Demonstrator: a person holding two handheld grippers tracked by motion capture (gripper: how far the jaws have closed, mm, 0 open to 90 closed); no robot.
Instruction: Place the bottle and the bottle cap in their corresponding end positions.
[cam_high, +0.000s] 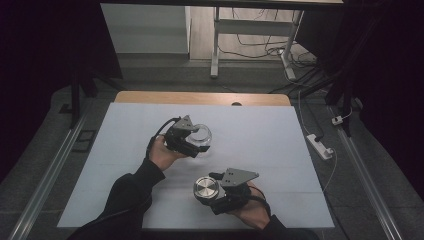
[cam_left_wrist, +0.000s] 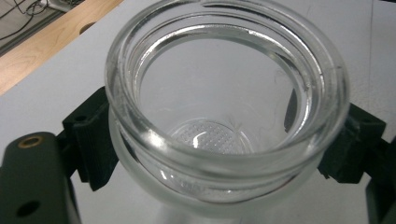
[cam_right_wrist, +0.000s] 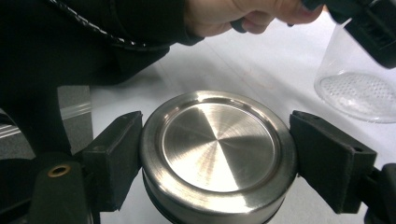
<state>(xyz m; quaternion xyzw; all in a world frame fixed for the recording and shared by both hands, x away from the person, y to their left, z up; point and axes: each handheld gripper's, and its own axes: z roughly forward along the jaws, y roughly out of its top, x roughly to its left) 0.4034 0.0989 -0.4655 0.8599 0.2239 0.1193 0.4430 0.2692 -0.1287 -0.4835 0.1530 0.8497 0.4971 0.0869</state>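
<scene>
You have both parts in hand and apart. Your left gripper (cam_high: 192, 142) holds the glass jar (cam_high: 201, 136), its fingers (cam_left_wrist: 91, 135) pressed against the neck just below the rim; the jar stands open near the middle of the tabletop (cam_high: 260, 135). Your right gripper (cam_high: 220, 192) holds the steel lid (cam_high: 207, 188), fingers (cam_right_wrist: 114, 156) clamped on opposite sides of its edge, close to the near edge of the tabletop and well apart from the jar.

Judgement: if closing the jar is the aim, the grasps are made; carrying the lid over the mouth, seating it and turning it down remain. If opening, the lid is already off and only the set-down is left.

Materials: the jar is clear, thick-walled glass, round, with a rolled rim, a ridged neck and a dimpled base; it looks empty. The lid is a flat round disc of brushed metal with a raised outer ring and a straight skirt. The finger pads are matt black. The tabletop cover is plain and pale over a wooden board.
</scene>
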